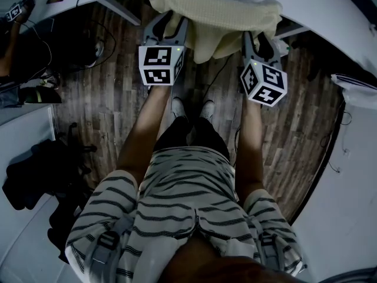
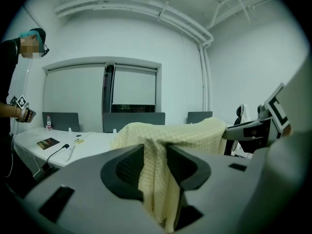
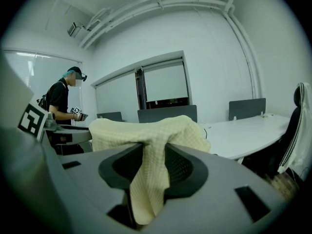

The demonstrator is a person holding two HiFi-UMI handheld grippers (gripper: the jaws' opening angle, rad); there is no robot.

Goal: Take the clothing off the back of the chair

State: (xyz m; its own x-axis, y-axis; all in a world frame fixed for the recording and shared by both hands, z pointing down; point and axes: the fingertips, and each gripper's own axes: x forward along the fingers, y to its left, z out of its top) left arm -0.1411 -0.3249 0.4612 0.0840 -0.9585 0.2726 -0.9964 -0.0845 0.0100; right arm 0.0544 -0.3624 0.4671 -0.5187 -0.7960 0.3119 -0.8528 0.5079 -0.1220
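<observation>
- the left tongs (image 2: 155, 167) are clamped on a fold of the clothing (image 2: 170, 135). the pale yellow waffle-knit cloth is gathered between the two pads and hangs down below them.
- the right tongs (image 3: 152, 168) are closed on another bunch of the same clothing, pinched the same way, with a tail of cloth trailing under the jaws.
- in the head view the clothing stretches between the two tongs like a short bridge, with a loose flap sagging in the middle.
- no chair back shows under the cloth in any view, so i cannot tell whether the clothing rests on it or has already come free.
- just beyond the cloth lies a curved white counter (image 3: 243, 135), and below it is a wooden floor (image 1: 106, 99).
- another person (image 3: 61, 99) stands well apart by the far side.
- judged step: both grips are made, so this is the lift-off.
- the next move likely calls for raising both tongs together and level, then drawing the cloth back toward the body.
- the sagging flap must clear whatever is beneath it, and neither pinch should slip.
</observation>
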